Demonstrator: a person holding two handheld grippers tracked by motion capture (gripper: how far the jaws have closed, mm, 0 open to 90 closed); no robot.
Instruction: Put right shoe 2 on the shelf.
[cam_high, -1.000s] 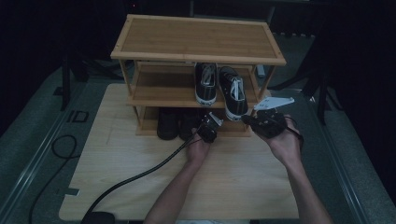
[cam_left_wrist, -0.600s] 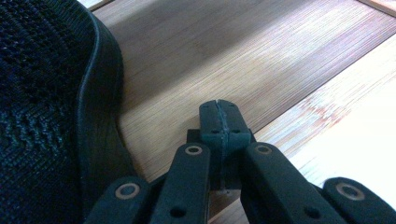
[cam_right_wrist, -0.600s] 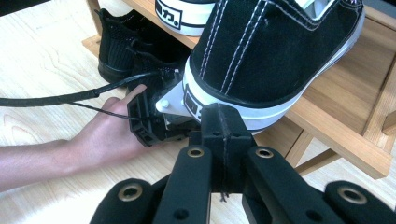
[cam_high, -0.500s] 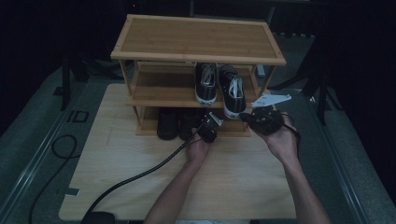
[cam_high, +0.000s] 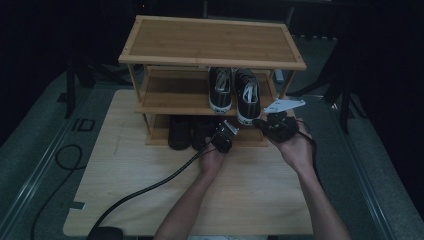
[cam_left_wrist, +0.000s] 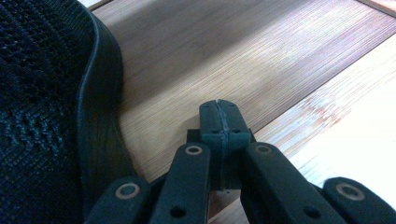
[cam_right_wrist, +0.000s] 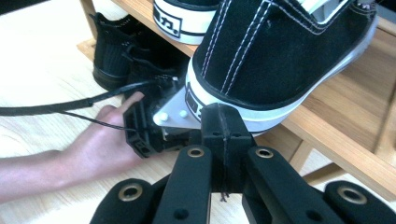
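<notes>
Two black shoes (cam_high: 190, 131), sneakers (cam_high: 234, 92), rack (cam_high: 210, 42)

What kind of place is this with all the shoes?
Probably a test or recording room, not a home hallway. A bamboo shoe rack stands on a pale wooden table, a thick black cable trails across it, and the surroundings are dark, with black stands nearby.

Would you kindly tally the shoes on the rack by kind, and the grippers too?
Black-and-white sneakers: 2, on the middle shelf
Black shoes: 2, on the bottom shelf
Grippers: 2, left gripper and right gripper, both shut on nothing
Total: 6
</notes>
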